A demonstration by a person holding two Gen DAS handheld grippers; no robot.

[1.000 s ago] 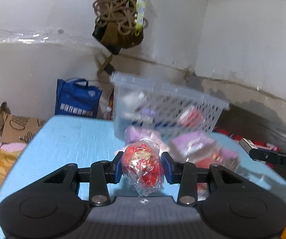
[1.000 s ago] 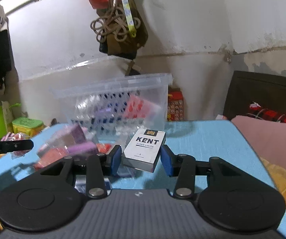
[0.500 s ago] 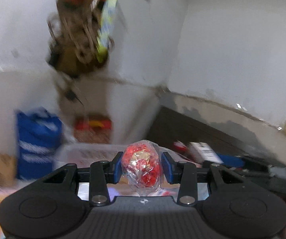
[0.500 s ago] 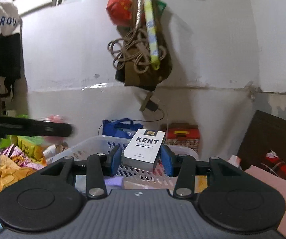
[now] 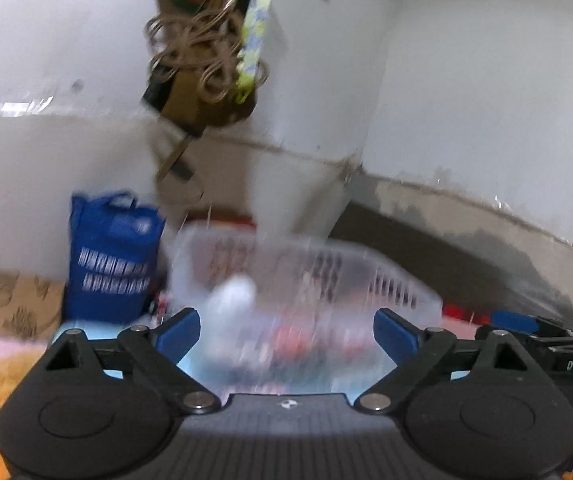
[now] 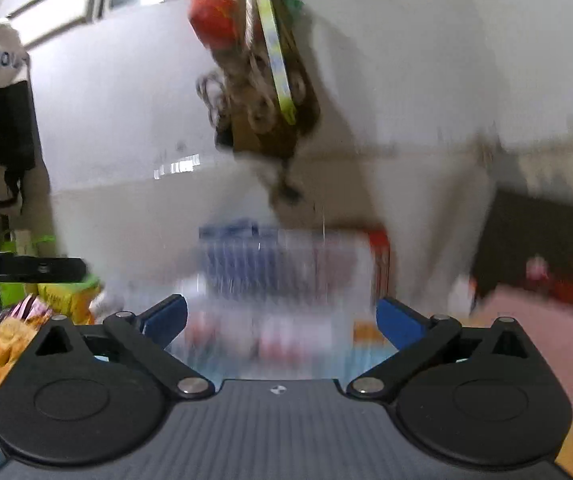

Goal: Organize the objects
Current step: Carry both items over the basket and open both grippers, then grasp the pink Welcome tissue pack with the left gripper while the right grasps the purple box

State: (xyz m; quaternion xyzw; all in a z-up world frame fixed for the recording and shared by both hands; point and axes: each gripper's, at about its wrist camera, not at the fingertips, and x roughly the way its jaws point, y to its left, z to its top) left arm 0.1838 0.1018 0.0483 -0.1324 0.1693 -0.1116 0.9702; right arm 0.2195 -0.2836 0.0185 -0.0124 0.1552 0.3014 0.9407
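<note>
Both claws, left claw [image 5: 286, 332] and right claw [image 6: 281, 316], have just been opening and gape empty above the blurred clear plastic basket [image 5: 398, 284].

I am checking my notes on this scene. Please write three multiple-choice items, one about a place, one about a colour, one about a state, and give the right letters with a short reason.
1. Where does the blue bag stand in the left wrist view?
A. left of the clear basket
B. inside the basket
C. right of the basket

2. What colour are the pads of the left gripper?
A. red
B. blue
C. green

3. How does the right gripper stand?
A. shut on a white box
B. shut on nothing
C. open, nothing between the fingers

Answers: 1 A, the bag is beside the basket's left wall. 2 B, both pads show blue. 3 C, its jaws have just been opening and stand wide apart, with only the blurred basket beyond.
</note>
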